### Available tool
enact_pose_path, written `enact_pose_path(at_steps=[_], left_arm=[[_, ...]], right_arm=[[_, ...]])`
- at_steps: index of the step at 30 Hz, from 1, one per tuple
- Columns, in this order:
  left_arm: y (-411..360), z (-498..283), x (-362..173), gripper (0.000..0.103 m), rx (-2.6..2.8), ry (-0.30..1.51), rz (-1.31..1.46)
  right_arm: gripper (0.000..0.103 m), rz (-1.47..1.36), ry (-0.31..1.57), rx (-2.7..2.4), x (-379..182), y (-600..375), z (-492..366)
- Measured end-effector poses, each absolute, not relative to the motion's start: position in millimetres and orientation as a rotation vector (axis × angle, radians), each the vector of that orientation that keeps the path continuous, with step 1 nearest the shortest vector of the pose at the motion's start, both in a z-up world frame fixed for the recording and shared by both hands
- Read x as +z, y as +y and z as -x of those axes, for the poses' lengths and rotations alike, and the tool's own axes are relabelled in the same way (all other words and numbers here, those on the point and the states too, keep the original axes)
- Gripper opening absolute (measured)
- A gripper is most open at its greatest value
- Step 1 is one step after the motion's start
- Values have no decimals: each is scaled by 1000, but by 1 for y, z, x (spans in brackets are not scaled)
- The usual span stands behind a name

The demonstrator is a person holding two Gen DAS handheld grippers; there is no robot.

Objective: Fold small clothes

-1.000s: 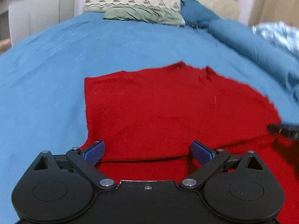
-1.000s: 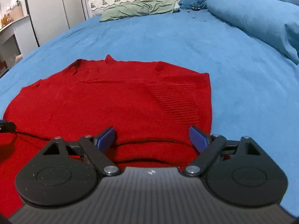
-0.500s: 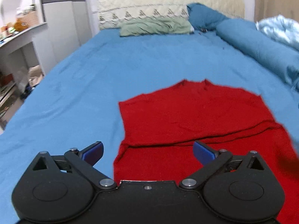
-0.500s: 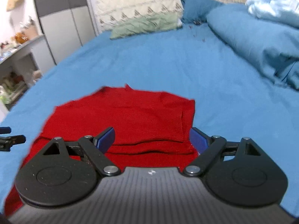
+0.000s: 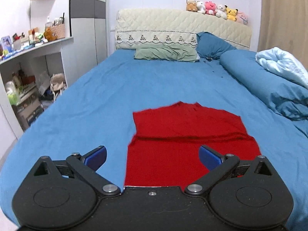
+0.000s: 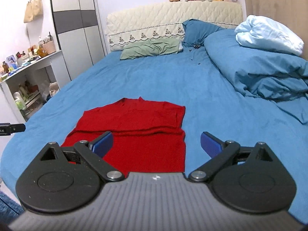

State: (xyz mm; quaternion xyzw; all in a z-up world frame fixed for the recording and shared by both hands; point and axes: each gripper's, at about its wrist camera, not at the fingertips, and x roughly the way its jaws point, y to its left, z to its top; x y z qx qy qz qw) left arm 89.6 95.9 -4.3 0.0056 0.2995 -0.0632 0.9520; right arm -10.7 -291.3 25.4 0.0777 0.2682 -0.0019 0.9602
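Right now we hold both grippers above the near end of the bed, each one spread wide with nothing between its blue pads. Our left gripper (image 5: pixel 152 156) looks down over the red garment (image 5: pixel 188 132), which lies flat on the blue bedsheet (image 5: pixel 154 82) near the foot of the bed; its left pad (image 5: pixel 96 156) sits over bare sheet and its right pad (image 5: pixel 209 158) over the red cloth. Our right gripper (image 6: pixel 156 142) sees the same red garment (image 6: pixel 138 127) from the other side, with its left pad (image 6: pixel 103 143) over the cloth and its right pad (image 6: pixel 210 143) over the blue bedsheet (image 6: pixel 173 80). The garment is folded: a far layer lies on top of the nearer layer, and a dark crease runs across it from side to side. Neither gripper touches the cloth as far as we can tell, though the lowest strip of fabric is hidden behind the gripper bodies. At the far end a green pillow (image 5: pixel 165 53) lies against the quilted headboard (image 5: pixel 173 27), with a row of plush toys (image 5: pixel 213 9) on top. A rolled blue duvet (image 6: pixel 256 71) runs along the right edge of the bed, with a pale blue blanket (image 6: pixel 267 34) on it. To the left stands a cluttered shelf (image 5: pixel 32 48).
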Motion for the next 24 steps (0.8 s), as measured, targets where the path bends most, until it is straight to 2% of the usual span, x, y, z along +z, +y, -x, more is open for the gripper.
enact_pose_path(at_steps=[9, 12, 18, 20, 24], left_arm=[[103, -26, -73, 103, -166, 672, 5], [104, -26, -99, 99, -147, 691, 3], [119, -39, -137, 84, -97, 798, 76], [123, -44, -147, 72, -69, 845, 95], [125, -52, -162, 62, -45, 896, 106]], right_arm=[[103, -254, 597, -52, -25, -274, 80], [103, -266, 631, -89, -55, -266, 90], [103, -307, 673, -181, -107, -260, 94], [103, -287, 718, -205, -118, -257, 90], [100, -250, 776, -233, -133, -257, 80]])
